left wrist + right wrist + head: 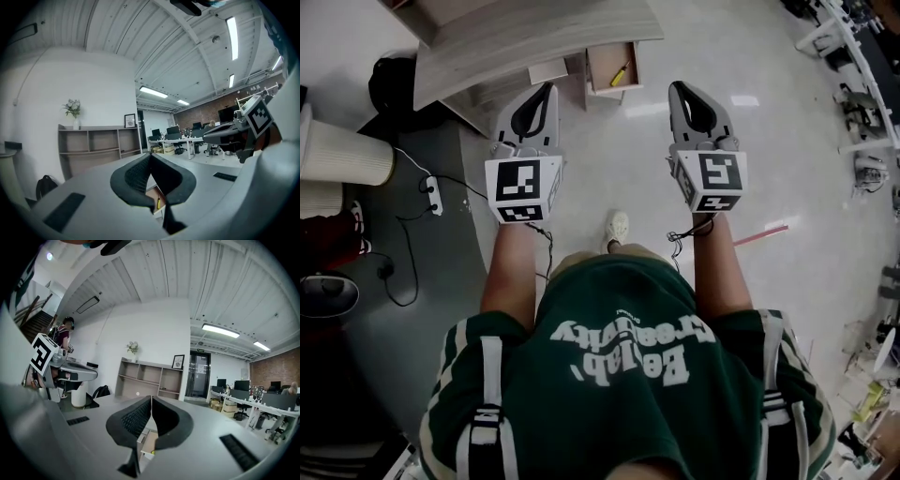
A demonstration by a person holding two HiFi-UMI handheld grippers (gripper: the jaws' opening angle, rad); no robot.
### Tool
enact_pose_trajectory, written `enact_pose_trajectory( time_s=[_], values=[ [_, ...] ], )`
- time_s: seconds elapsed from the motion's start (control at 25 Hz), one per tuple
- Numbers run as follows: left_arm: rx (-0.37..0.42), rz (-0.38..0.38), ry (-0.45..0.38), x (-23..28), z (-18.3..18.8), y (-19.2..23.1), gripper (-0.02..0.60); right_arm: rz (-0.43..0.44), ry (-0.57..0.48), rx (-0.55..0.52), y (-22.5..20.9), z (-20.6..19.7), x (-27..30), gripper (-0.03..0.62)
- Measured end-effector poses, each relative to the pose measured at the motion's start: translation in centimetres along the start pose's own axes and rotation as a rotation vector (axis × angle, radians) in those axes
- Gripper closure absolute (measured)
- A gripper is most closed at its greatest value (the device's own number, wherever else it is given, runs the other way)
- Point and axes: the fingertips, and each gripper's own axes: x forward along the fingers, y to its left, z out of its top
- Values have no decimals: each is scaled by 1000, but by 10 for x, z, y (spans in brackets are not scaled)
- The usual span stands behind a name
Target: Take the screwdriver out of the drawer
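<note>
Yellow screwdriver [620, 74] in open drawer [604, 58]; L tool [548, 88], R tool [676, 88] closed, empty.

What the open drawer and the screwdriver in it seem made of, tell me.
The drawer looks like matt wood or wood-look board, going by its pale brown tone. The screwdriver has a yellow handle, probably plastic; the shaft is too small to judge.

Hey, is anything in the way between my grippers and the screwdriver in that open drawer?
Nothing visible. The drawer stands open ahead, the screwdriver lies uncovered inside, and only floor lies between it and the left gripper and right gripper. Both pairs of jaws are shut.
</note>
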Motion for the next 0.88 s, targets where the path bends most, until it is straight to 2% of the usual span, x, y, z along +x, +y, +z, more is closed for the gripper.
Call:
enact_pose_trajectory(
  time_s=[0.2, 0.48, 0.88],
  values=[
    [7, 8, 20, 48, -7, -12, 565, 25, -3, 27, -37, -13, 31, 559],
    [15, 2, 43, 89, -12, -19, 565, 44, 7, 55, -63, -29, 57, 559],
    [45, -78, 45, 152, -27, 6, 565, 6, 68, 73, -77, -52, 112, 559]
  ],
)
